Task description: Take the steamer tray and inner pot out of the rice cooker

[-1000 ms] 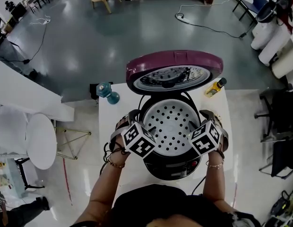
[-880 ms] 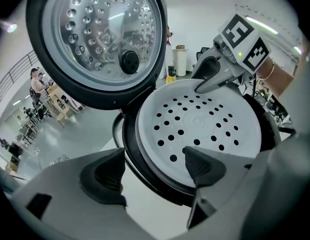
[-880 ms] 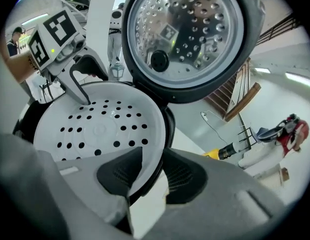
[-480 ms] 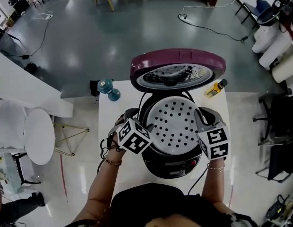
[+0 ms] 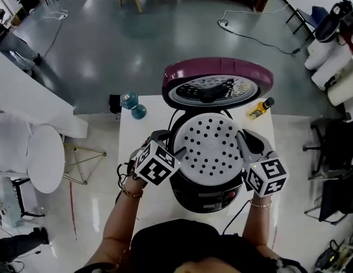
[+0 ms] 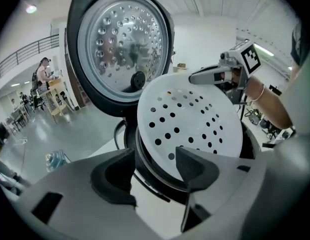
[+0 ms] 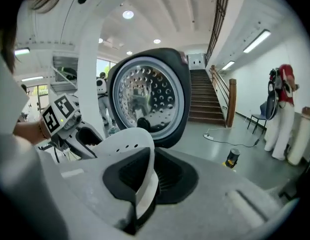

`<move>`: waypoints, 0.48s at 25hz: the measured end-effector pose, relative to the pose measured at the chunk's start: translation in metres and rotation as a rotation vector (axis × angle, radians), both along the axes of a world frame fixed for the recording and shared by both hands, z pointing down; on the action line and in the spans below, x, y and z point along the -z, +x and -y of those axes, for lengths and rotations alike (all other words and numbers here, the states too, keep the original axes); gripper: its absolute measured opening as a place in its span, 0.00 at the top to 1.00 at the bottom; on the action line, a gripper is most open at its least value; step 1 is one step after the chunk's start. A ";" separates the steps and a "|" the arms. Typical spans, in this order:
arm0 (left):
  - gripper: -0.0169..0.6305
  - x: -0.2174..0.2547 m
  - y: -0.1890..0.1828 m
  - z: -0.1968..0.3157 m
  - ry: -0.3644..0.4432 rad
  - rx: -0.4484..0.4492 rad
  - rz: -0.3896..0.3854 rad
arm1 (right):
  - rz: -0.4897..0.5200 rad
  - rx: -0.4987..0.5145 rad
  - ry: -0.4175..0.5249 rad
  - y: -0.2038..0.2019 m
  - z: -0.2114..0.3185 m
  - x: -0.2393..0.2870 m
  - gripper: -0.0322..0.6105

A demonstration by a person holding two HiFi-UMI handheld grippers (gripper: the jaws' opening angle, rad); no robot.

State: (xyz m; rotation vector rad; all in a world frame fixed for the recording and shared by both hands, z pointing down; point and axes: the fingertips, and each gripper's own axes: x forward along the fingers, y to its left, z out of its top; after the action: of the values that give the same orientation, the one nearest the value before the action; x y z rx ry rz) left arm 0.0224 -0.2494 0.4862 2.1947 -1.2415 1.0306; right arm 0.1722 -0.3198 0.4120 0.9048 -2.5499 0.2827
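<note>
steamer tray (image 5: 208, 147) tilted half out of the rice cooker (image 5: 205, 195), mid-lift: right claw (image 7: 145, 179) just clenched on its rim, left claw (image 6: 155, 166) closing but unclenched by the opposite edge; next, pinch there and raise it clear

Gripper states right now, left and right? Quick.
Left gripper: open, jaws just been closing, steamer tray rim between them, not clamped.
Right gripper: shut on the steamer tray rim, jaws just closed further.

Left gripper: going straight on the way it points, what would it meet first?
Most likely the lower rim of the tilted steamer tray, just ahead of the left gripper, whose jaws have just been closing with that rim showing in the gap, not yet pinched. Depth is unclear.
</note>
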 end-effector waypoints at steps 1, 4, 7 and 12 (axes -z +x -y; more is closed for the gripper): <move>0.59 0.004 0.002 -0.001 0.006 -0.005 -0.018 | 0.026 0.000 -0.004 0.000 0.000 0.004 0.90; 0.68 0.018 0.007 -0.002 0.036 -0.005 -0.047 | 0.083 -0.002 -0.006 -0.001 -0.001 0.015 0.90; 0.75 0.026 0.003 -0.005 0.060 0.023 -0.049 | 0.099 -0.001 0.008 -0.005 -0.006 0.022 0.90; 0.82 0.042 -0.016 -0.012 0.104 0.140 -0.084 | 0.136 0.022 0.033 -0.016 -0.019 0.036 0.90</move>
State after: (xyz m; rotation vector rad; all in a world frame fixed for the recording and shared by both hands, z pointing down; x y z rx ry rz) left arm 0.0067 -0.2377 0.4441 2.1677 -1.4161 0.8272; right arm 0.1563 -0.3009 0.3756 0.8978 -2.6948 0.3055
